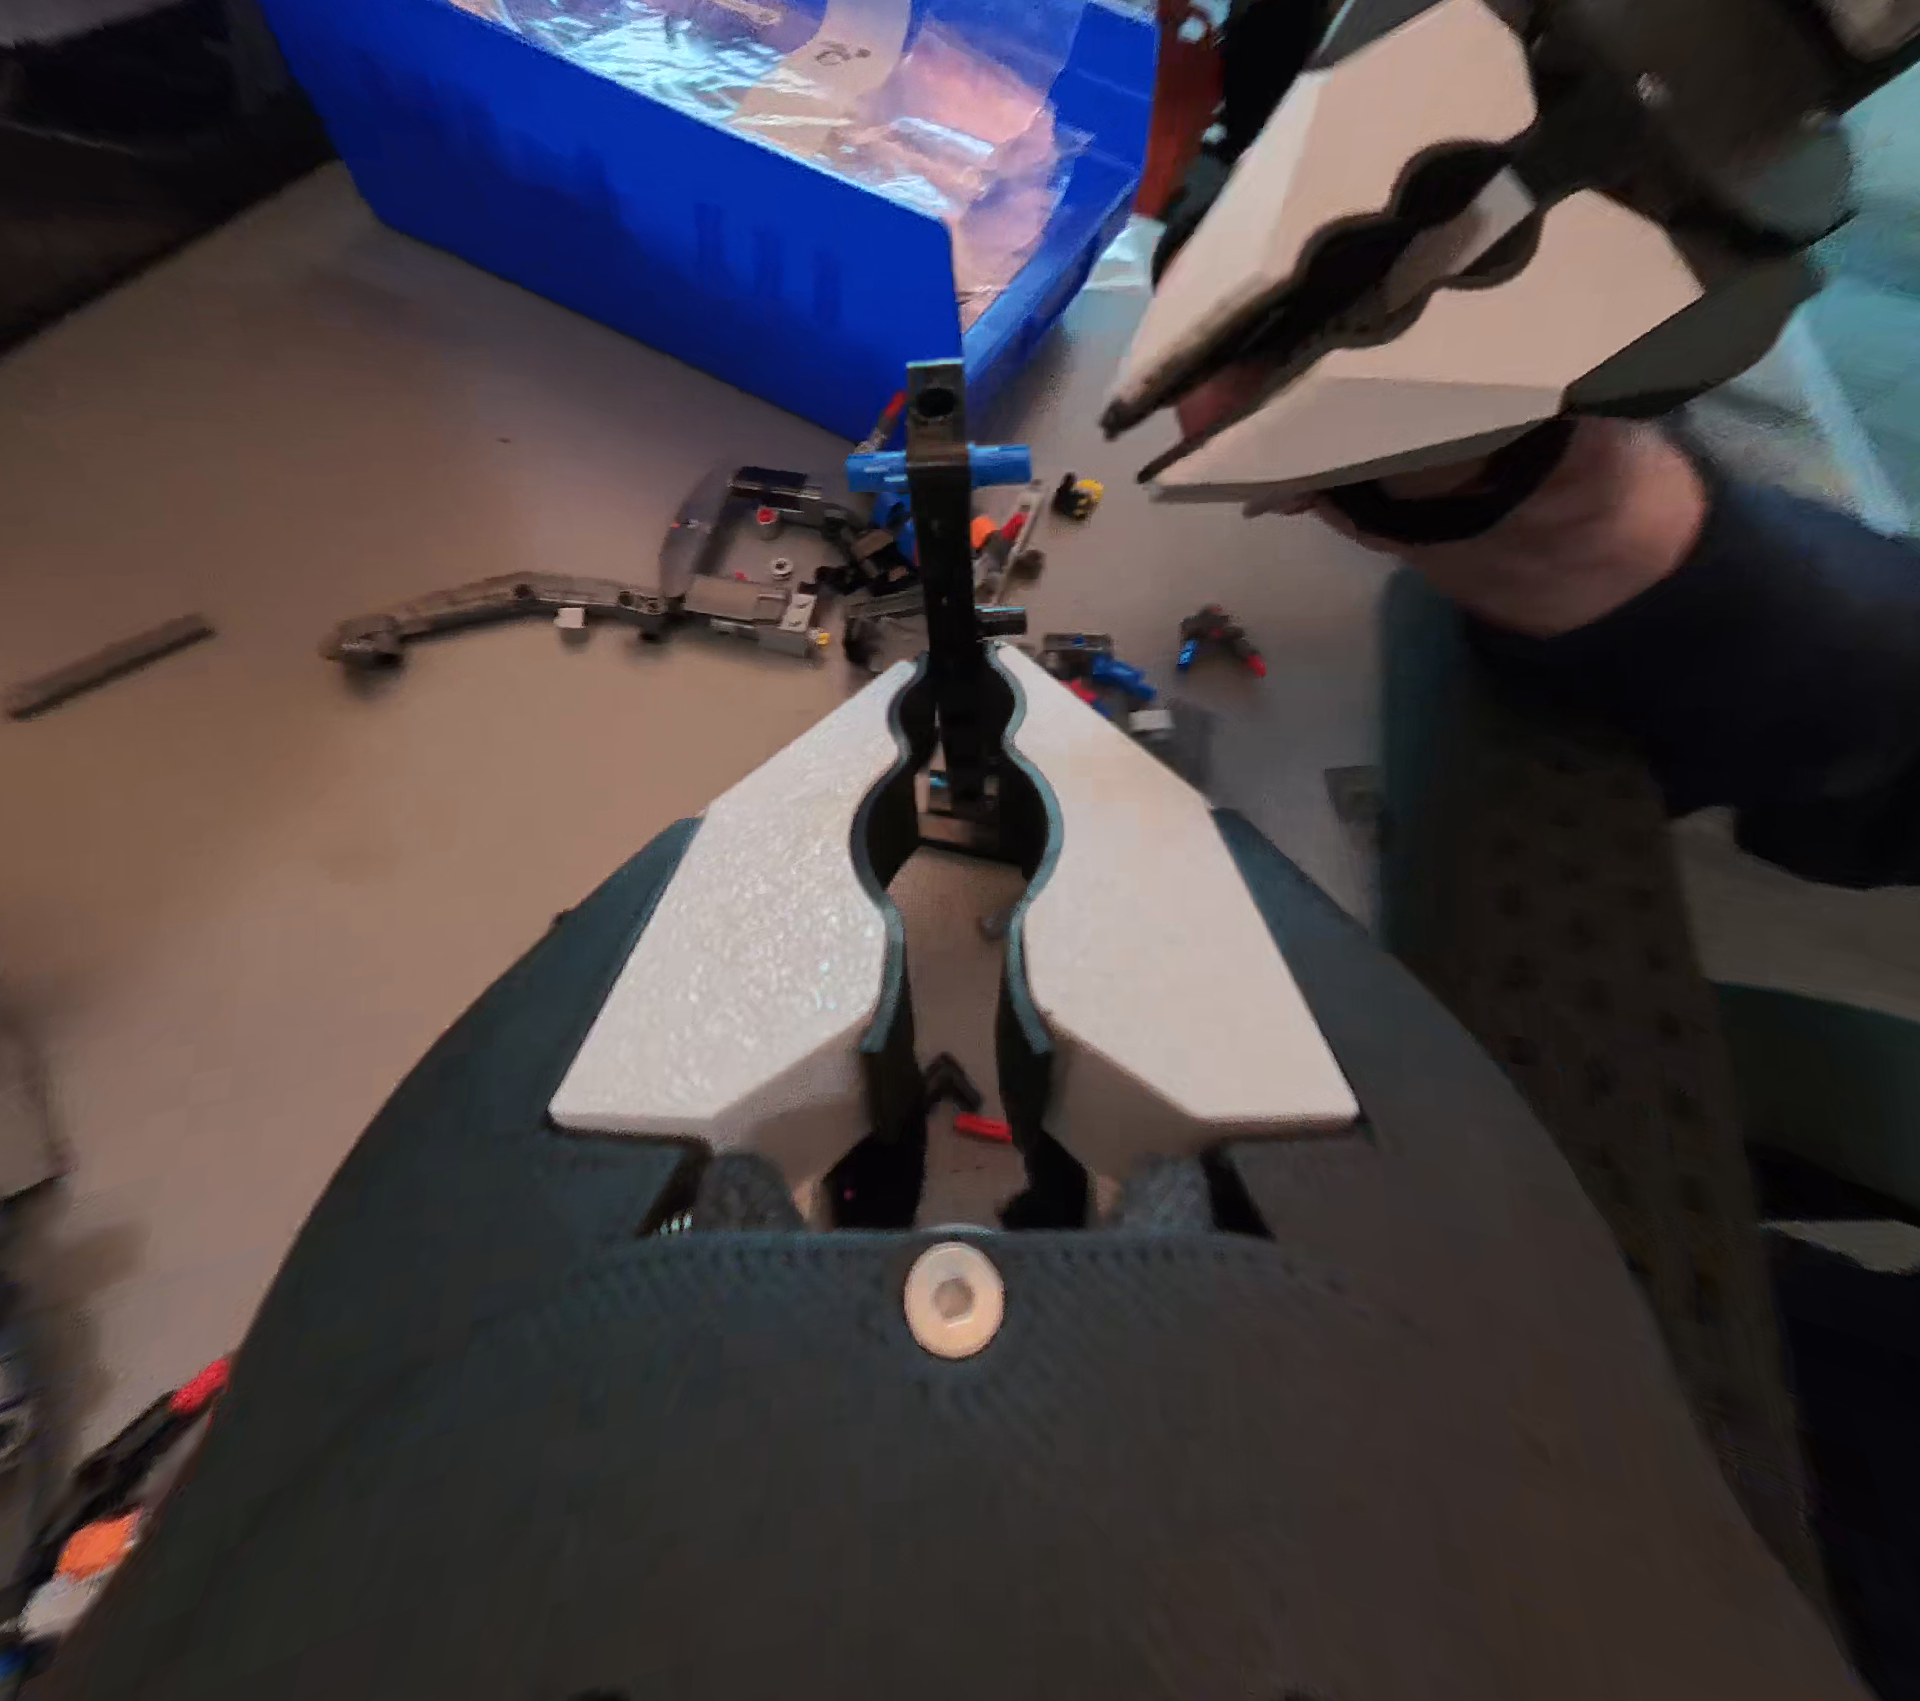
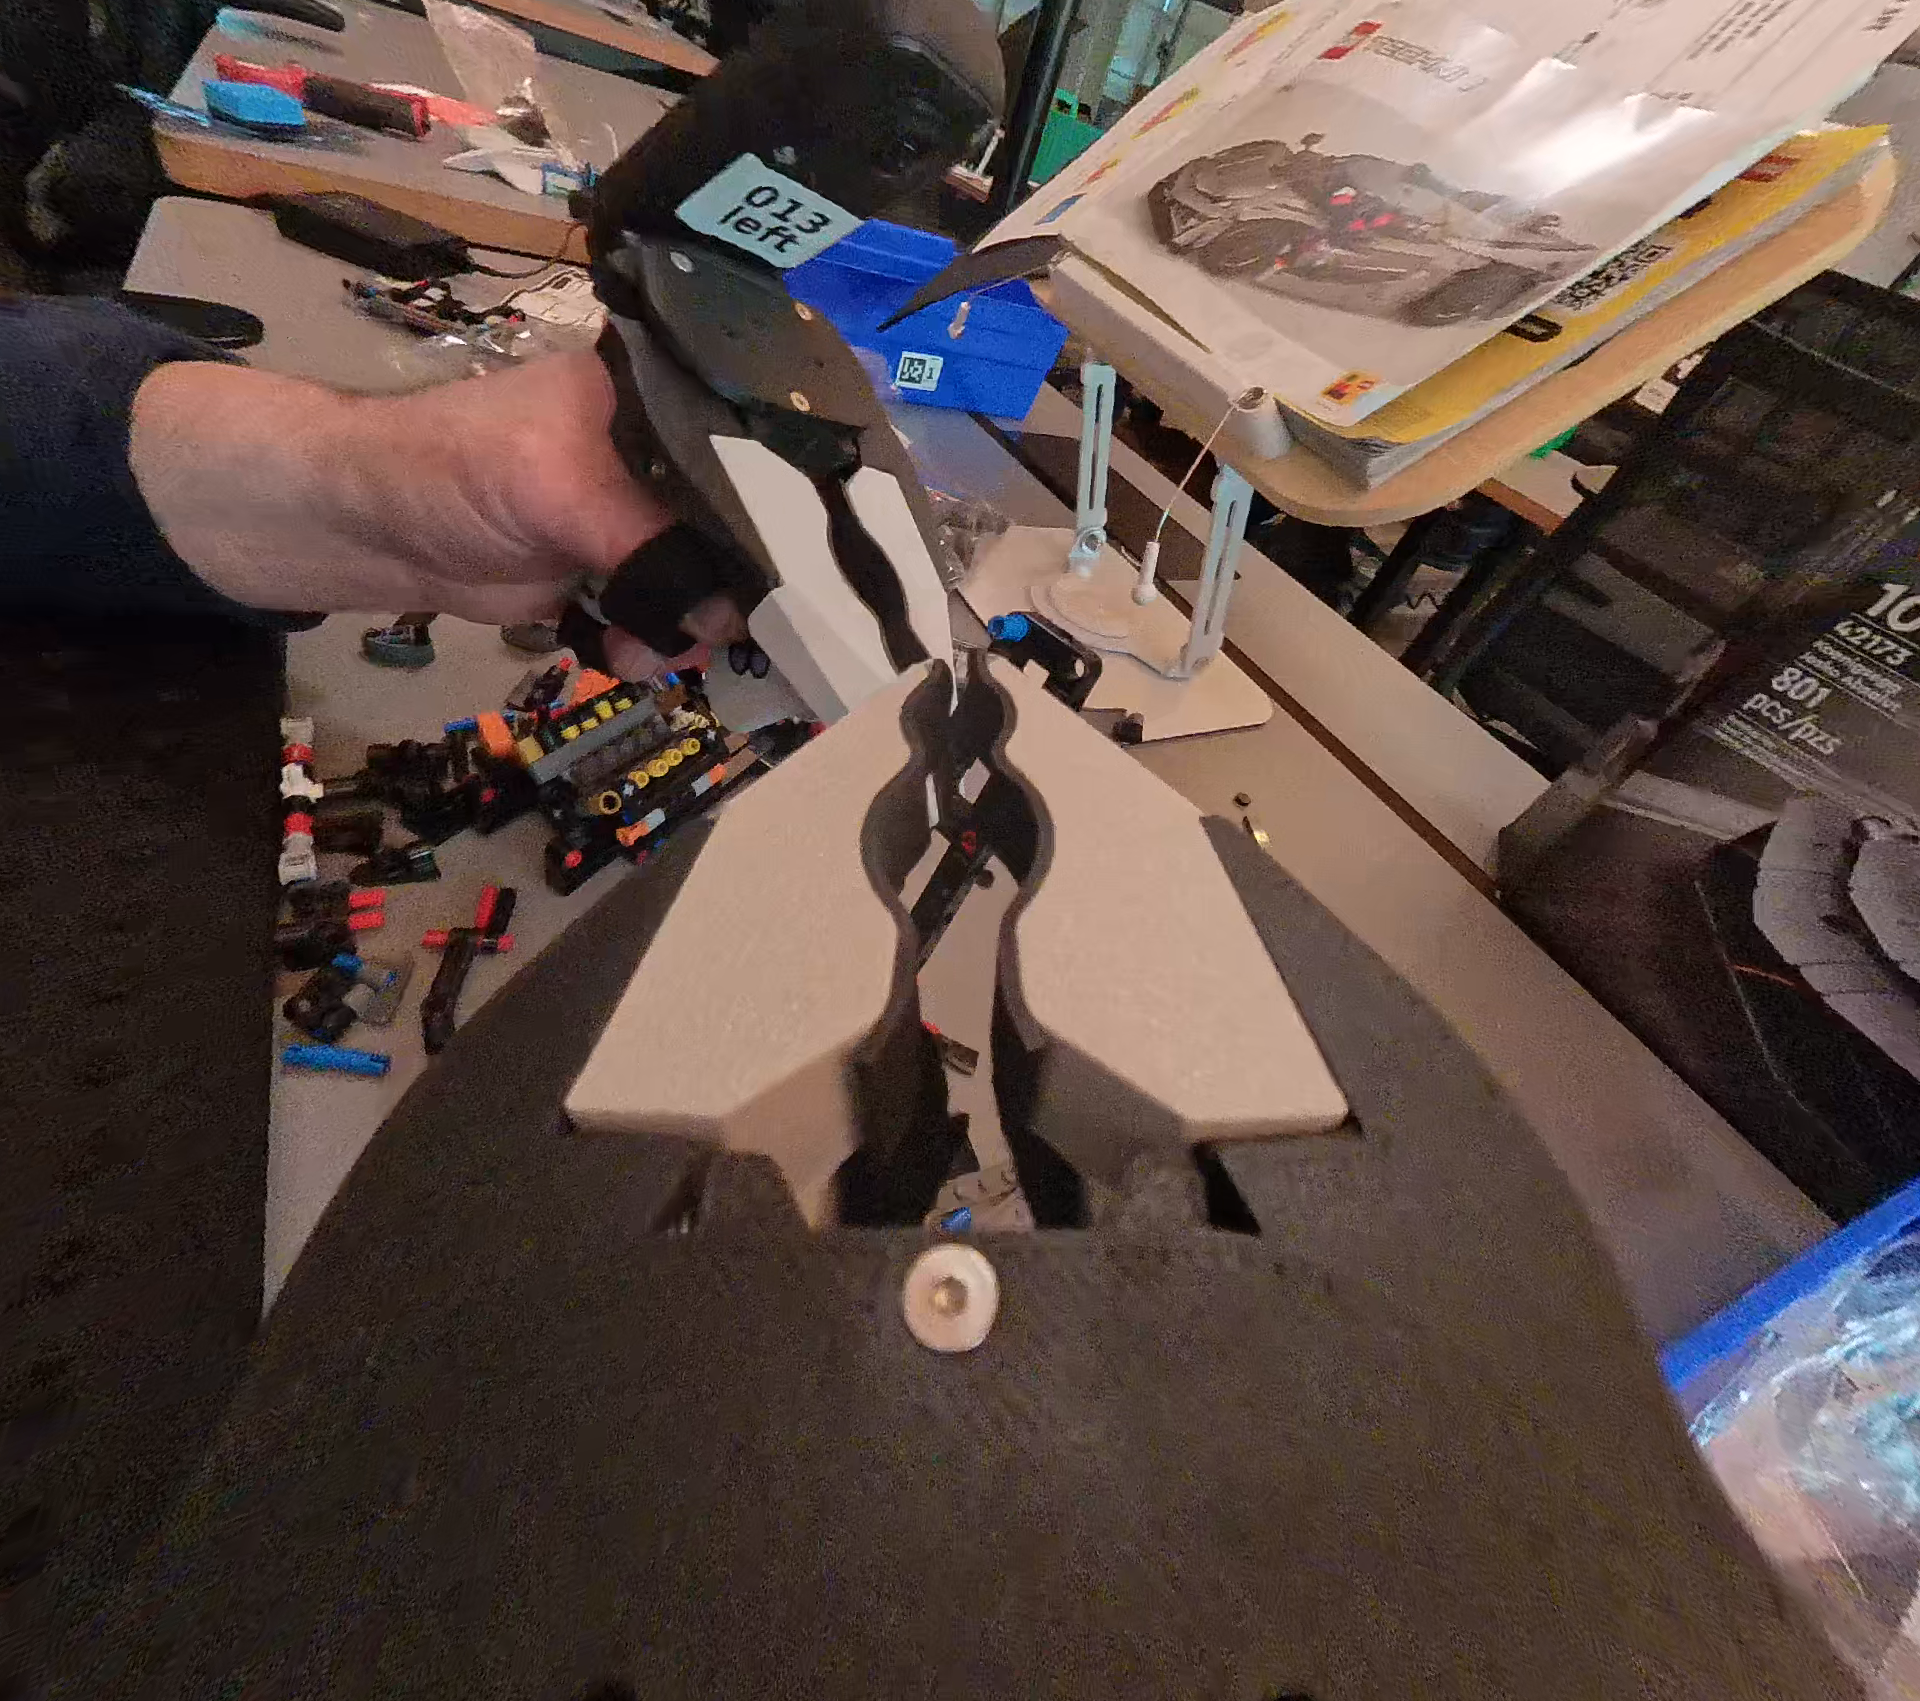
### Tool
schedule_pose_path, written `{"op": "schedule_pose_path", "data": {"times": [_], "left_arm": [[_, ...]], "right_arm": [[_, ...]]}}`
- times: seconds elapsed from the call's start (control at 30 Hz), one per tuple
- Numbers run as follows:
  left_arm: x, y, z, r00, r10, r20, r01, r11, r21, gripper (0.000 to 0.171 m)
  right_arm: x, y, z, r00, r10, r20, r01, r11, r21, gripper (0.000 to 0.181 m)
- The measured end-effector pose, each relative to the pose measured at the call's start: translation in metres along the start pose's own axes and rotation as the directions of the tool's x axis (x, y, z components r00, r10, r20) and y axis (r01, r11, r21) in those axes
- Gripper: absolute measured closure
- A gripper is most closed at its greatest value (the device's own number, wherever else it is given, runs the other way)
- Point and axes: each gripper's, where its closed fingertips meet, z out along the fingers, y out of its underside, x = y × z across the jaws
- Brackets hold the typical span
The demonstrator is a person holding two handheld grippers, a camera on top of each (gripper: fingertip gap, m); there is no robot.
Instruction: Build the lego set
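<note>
Table [image 1: 312,820]: grey top; everything I place below is relative to the blue bin.
Blue bin [image 1: 582,186]: at the far side, stuffed with clear plastic bags [image 1: 790,51].
Instruction booklet [image 2: 1455,176]: open on a stand, to the right of the bin in my right wrist view.
Right gripper [image 1: 1132,436]: raised, off the bin's near right corner; its jaws are nearly together. I cannot tell whether it pinches anything.
Left gripper [image 1: 956,675]: low, in front of the bin, jaws narrowed on a black beam [image 1: 940,529] that stands upright out of the tips.
Grey assembly [image 1: 582,602]: flat on the table just in front of the bin.
Blue pin [image 1: 935,467]: crosswise through the beam's upper end, toward the bin.
Loose parts [image 1: 1216,638]: scattered near the assembly.
Step, my guess: bringing the two grippers together to join something to the beam.
Risk: the grip is at the beam's lower end only, so I judge a sideways push could swing it in the jaws.
Risk: if it slips, it drops among the loose parts.
</note>
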Motion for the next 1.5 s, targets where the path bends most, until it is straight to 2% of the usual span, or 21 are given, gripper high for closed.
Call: {"op": "schedule_pose_path", "data": {"times": [0.1,0.2,0.33,0.4,0.47,0.53,0.73,0.8,0.87,1.07,1.2,1.3,1.43,1.5], "left_arm": [[-0.004,-0.001,0.003,0.988,0.110,0.112,-0.107,0.994,-0.036,0.167],[-0.008,0.001,0.006,0.956,0.208,0.207,-0.193,0.977,-0.091,0.167],[-0.020,0.004,0.006,0.872,0.349,0.345,-0.293,0.934,-0.204,0.166],[-0.026,0.004,0.004,0.804,0.430,0.410,-0.345,0.900,-0.267,0.166],[-0.028,0.004,0.004,0.756,0.484,0.441,-0.375,0.872,-0.313,0.167],[-0.026,0.006,0.007,0.742,0.512,0.433,-0.399,0.856,-0.328,0.166],[-0.006,0.009,0.015,0.868,0.430,0.248,-0.388,0.899,-0.202,0.166],[-0.004,0.014,0.013,0.895,0.401,0.195,-0.362,0.909,-0.207,0.167],[-0.004,0.011,0.011,0.900,0.391,0.193,-0.359,0.916,-0.179,0.167],[-0.008,0.020,0.007,0.935,0.323,0.148,-0.291,0.935,-0.205,0.166],[-0.020,0.036,0.008,0.964,0.232,0.132,-0.193,0.948,-0.254,0.166],[-0.029,0.049,0.008,0.974,0.177,0.140,-0.127,0.944,-0.305,0.166],[-0.040,0.066,0.010,0.978,0.133,0.164,-0.063,0.926,-0.373,0.166],[-0.043,0.067,0.010,0.977,0.130,0.170,-0.058,0.926,-0.374,0.163]], "right_arm": [[0.005,0.011,0.005,0.999,0.035,-0.018,-0.036,0.998,-0.051,0.174],[0.007,0.010,0.005,0.998,0.052,-0.031,-0.054,0.997,-0.053,0.175],[0.011,0.017,0.006,0.991,0.130,-0.027,-0.132,0.989,-0.069,0.177],[0.011,0.017,0.006,0.987,0.156,-0.025,-0.157,0.985,-0.070,0.178],[0.013,0.020,0.006,0.983,0.182,-0.028,-0.184,0.980,-0.080,0.179],[0.015,0.021,0.004,0.978,0.208,-0.028,-0.209,0.974,-0.087,0.181],[0.012,0.018,-0.002,0.965,0.258,0.052,-0.255,0.965,-0.067,0.181],[0.013,0.018,-0.005,0.961,0.271,0.060,-0.268,0.962,-0.060,0.181],[0.017,0.019,-0.008,0.956,0.289,0.057,-0.287,0.957,-0.044,0.181],[0.033,0.026,-0.018,0.947,0.320,0.015,-0.319,0.947,-0.022,0.181],[0.027,0.052,-0.008,0.930,0.366,0.032,-0.358,0.921,-0.152,0.173],[0.019,0.067,-0.002,0.941,0.336,0.034,-0.319,0.918,-0.237,0.171],[-0.001,0.103,0.006,0.940,0.334,0.076,-0.269,0.857,-0.440,0.162],[-0.001,0.109,0.007,0.950,0.304,0.066,-0.238,0.848,-0.473,0.160]]}}
